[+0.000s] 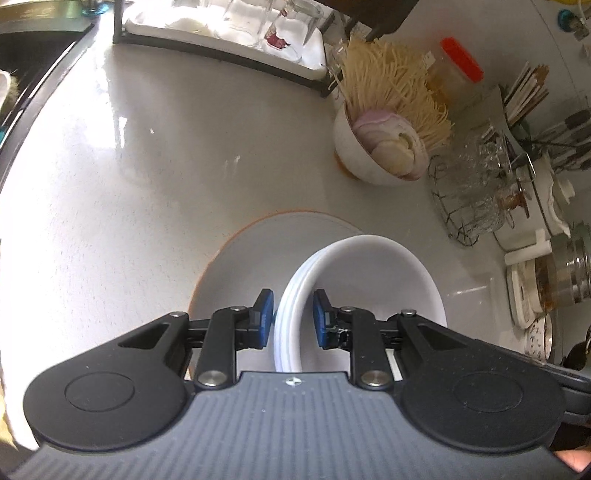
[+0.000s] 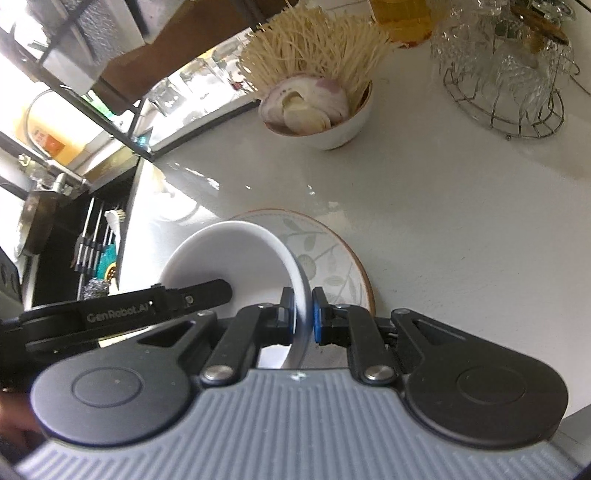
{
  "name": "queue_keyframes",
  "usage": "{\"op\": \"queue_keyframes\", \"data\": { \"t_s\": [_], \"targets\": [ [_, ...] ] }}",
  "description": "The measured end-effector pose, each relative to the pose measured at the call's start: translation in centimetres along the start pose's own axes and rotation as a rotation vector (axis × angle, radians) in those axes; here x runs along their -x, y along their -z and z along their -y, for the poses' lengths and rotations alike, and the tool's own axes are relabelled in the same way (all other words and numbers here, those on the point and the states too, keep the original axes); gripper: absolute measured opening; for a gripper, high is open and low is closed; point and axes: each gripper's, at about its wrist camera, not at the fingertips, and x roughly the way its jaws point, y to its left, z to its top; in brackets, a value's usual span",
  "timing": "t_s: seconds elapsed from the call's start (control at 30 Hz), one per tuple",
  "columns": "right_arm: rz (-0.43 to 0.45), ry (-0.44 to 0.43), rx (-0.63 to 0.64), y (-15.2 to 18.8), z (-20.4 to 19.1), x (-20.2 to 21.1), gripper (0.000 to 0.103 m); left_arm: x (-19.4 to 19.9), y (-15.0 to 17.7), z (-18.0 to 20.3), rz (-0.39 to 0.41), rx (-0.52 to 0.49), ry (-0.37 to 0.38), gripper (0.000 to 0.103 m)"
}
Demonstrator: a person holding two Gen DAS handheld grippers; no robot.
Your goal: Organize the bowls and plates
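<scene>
A stack of nested white bowls [image 1: 388, 280] is tilted over a flat plate with an orange rim [image 1: 251, 258] on the white counter. My left gripper [image 1: 293, 317] is shut on the left side of the layered rim, one blue pad outside and one inside. In the right wrist view my right gripper [image 2: 303, 314] is shut on the opposite rim of the white bowls [image 2: 229, 254]. The plate [image 2: 332, 258] shows a leaf pattern there. A finger of the left gripper [image 2: 207, 291] reaches into the bowl from the left. Whether the bowls touch the plate I cannot tell.
A white bowl of onion slices and dry noodles [image 1: 384, 147] [image 2: 317, 110] stands behind the plate. A wire basket of glasses [image 1: 476, 192] [image 2: 509, 74] is to the right. A black rack with glasses [image 1: 229, 29] lines the back. The sink [image 2: 92, 251] drops off at the left.
</scene>
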Motion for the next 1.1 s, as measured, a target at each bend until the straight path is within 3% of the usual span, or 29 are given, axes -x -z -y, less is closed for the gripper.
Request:
{"op": "queue_keyframes", "data": {
  "t_s": [0.37,0.57,0.67,0.87,1.1],
  "targets": [
    [0.006,-0.004,-0.017,-0.6,0.8,-0.1,0.016,-0.8,-2.0,0.4,-0.039,-0.026,0.030,0.026],
    [0.050,-0.013,-0.018,-1.1,1.6,1.4,0.032,-0.3,-2.2,1.3,-0.039,-0.038,-0.004,0.042],
    [0.070,-0.031,-0.011,-1.3,1.9,2.1,0.042,0.7,-2.2,1.4,-0.019,-0.060,-0.035,0.044],
    [0.133,-0.050,0.024,-0.9,1.9,4.2,0.042,3.7,-1.9,2.0,0.050,-0.087,-0.072,0.044],
    [0.282,-0.076,0.102,-0.2,1.4,9.0,0.042,8.6,-0.6,5.1,0.173,-0.146,-0.077,0.044]
  ]
}}
